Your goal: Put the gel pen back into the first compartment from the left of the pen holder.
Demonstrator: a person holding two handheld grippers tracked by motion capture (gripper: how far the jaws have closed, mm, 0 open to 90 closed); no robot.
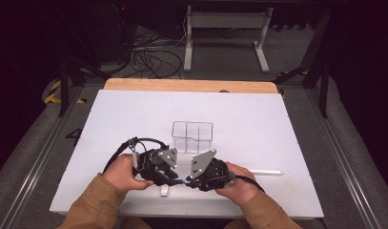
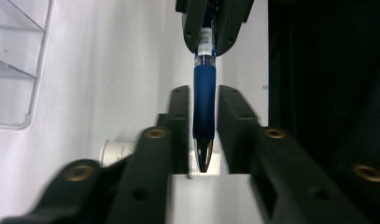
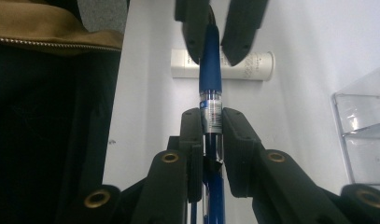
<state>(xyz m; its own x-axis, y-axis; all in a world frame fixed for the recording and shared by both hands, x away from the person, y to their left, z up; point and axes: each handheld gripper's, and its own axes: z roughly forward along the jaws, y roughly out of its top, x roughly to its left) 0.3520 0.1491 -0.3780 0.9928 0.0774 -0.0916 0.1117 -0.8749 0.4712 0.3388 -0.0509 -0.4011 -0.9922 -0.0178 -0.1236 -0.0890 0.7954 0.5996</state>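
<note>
Pen (image 2: 204,100) is gripped at both ends just in front of the clear organizer (image 1: 192,136): its blue grip is pinched in the left gripper (image 2: 202,112), its clear barrel clamped in the right gripper (image 3: 212,126). A straight, level pull is advised. Open tabletop (image 1: 258,114) is offered beside the organizer; a white cap (image 3: 222,65) is lying underneath.

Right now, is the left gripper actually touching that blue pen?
Touching. In the left gripper view, the left gripper has its fingers pressed against both sides of the blue pen at its rubber grip, with no gap.
</note>
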